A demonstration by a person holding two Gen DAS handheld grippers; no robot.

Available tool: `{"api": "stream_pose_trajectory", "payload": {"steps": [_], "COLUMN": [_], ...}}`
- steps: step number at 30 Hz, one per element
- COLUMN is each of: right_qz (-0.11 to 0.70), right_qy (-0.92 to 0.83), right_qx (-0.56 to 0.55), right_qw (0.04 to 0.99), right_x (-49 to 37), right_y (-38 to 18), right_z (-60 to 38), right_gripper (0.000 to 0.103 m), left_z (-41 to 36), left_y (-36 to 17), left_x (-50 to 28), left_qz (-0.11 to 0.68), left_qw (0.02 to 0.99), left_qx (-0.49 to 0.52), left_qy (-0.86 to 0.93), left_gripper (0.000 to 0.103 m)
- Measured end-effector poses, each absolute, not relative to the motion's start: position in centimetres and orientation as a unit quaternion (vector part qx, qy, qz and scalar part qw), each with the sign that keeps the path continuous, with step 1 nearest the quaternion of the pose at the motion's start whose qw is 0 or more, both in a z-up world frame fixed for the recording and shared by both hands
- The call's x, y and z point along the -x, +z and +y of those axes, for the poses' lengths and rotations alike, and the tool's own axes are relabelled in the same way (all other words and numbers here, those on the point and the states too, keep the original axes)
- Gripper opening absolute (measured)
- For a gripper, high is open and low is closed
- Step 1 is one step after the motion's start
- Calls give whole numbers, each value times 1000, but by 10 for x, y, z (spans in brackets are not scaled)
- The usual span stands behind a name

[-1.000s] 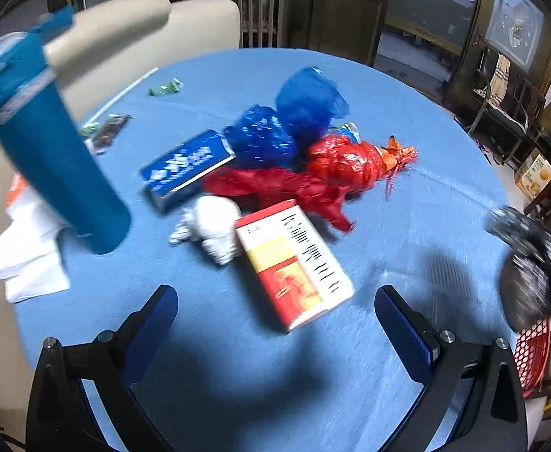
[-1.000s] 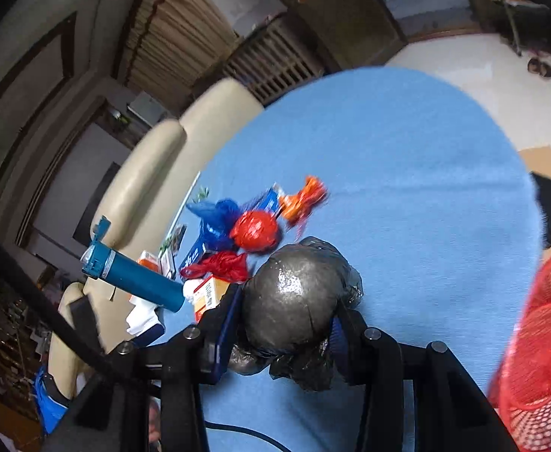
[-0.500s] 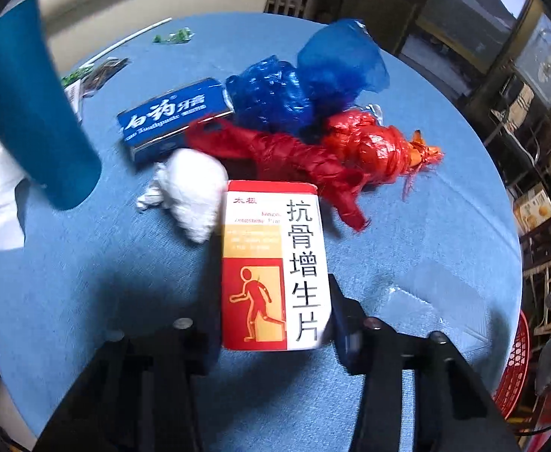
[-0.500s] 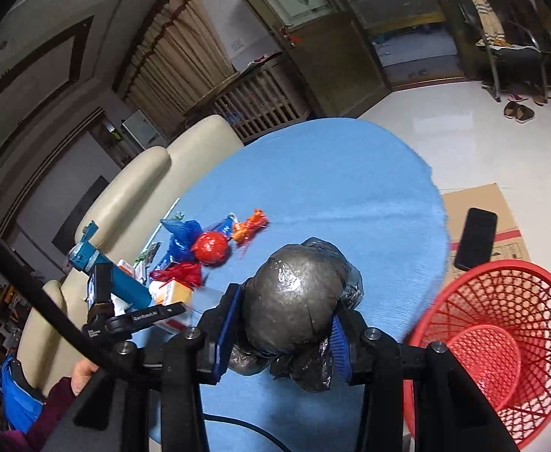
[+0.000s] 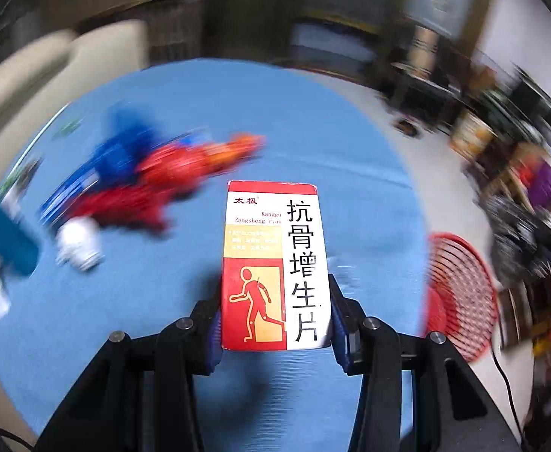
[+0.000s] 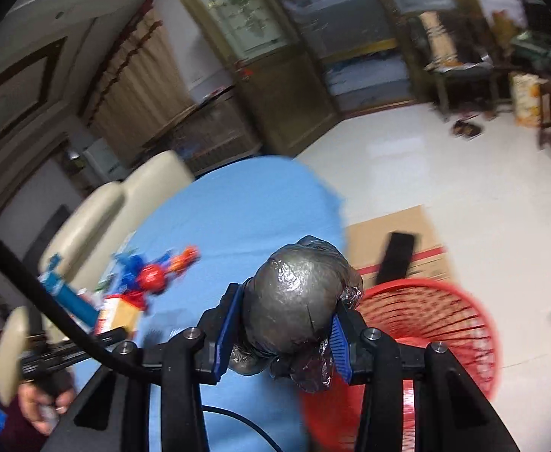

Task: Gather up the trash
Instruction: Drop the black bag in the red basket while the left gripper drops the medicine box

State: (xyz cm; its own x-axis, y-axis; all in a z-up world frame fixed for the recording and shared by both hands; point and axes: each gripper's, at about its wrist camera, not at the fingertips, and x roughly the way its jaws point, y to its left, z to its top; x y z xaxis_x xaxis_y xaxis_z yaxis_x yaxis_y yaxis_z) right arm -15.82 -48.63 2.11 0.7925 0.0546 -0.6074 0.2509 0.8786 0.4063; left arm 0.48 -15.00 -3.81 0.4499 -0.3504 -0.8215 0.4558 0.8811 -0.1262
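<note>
A red-and-white medicine box (image 5: 275, 267) is clamped in the left gripper (image 5: 275, 324) jaws above the bench (image 5: 350, 113); a black bag wad (image 6: 292, 309) is pinched by the right gripper (image 6: 281, 339) beside the red basket (image 6: 444, 324) off the bench's edge, presumably for dropping.

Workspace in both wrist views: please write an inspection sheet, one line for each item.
Surface: round table, blue cloth.
Job's things: box in left gripper; black bag in right gripper; red basket on floor beside table.
Clutter: blurred red and blue wrappers, white wad, teal bottle.
Grippers: both shut on loads.
Cables: black cable.
Surroundings: sofa, cardboard, wooden doors.
</note>
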Motion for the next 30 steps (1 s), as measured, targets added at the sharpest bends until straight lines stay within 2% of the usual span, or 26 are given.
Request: {"api": "stream_pose_trajectory", "payload": {"steps": [5,15,19,20,21,22,24,30], "right_qz": [332,389,398,398,399,399,394,377], "right_qy": [-101,-127,-131,-136,-142,-146,-147,-157], "right_qx": [-239,-236,-249,-252,-256,-263,-278,-281], "right_qw": [907,881,873,872,869,866,864,868], "right_x": [179,195,201,202,204,205,207,210], "right_y": [11,-33,-43,-44,-45,-46,-45,-36], "right_z": [-519,-549,-556,-558,-561,-564,-568,-572], "right_gripper": [46,48,55,62,68,69,69,69], "left_z": [-223,-295,-320,-325,-329,-333,-337,-324], "left_y": [-25,-42,-50,-52,-54,-54,-56,-53], "left_x": [20,44,55,57,60,62,65,70], "left_qz": [450,475,488,489,489,489,483,473], "left_qw": [826,775,744,740,736,732,735,735], "left_qx": [-112,-143,-152,-154,-156,-160,-171,-182], "left_qy": [-319,-391,-431,-436,-440,-447,-445,-450], "left_gripper": [48,48,48,48,51,54,70,71]}}
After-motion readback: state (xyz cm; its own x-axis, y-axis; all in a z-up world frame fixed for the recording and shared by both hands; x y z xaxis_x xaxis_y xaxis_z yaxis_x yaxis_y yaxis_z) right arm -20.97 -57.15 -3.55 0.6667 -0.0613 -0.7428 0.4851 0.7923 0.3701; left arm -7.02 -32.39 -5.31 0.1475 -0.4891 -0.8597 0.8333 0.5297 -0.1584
